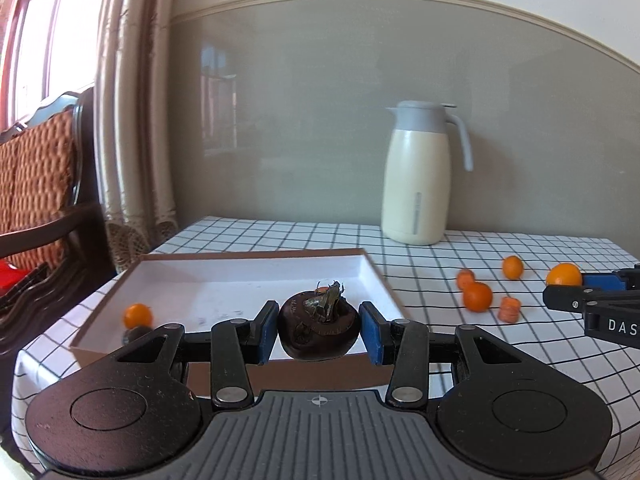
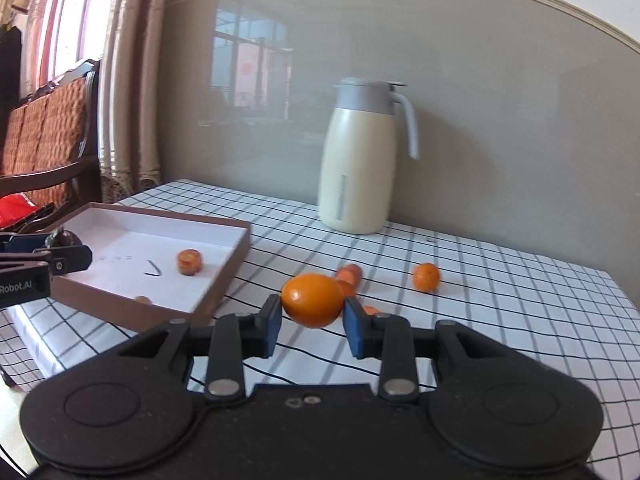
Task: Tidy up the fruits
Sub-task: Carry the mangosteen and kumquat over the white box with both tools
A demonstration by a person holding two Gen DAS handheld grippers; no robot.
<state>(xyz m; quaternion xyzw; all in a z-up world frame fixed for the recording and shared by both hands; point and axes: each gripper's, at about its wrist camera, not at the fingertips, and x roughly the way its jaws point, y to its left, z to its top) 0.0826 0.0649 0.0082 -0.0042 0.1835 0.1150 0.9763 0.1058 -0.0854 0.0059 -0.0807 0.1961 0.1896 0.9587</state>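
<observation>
Left gripper (image 1: 319,330): blue pads clamped on a dark brown-purple round fruit (image 1: 318,330) with a dried leafy calyx on top, held above the near edge of the shallow brown-sided tray (image 1: 380,280). Tray interior white; one small orange fruit (image 1: 138,316) at its left, a cut orange piece (image 2: 189,261) further in.

Right gripper (image 2: 312,320): pads clenched on an orange citrus fruit (image 2: 314,300), lifted over the checked tablecloth (image 2: 500,320), right of the tray.

Loose on the cloth: a small orange (image 2: 426,277), another (image 1: 477,297), and carrot-like chunks (image 1: 509,309). Cream thermos jug (image 2: 356,160) with grey lid upright by the wall.
</observation>
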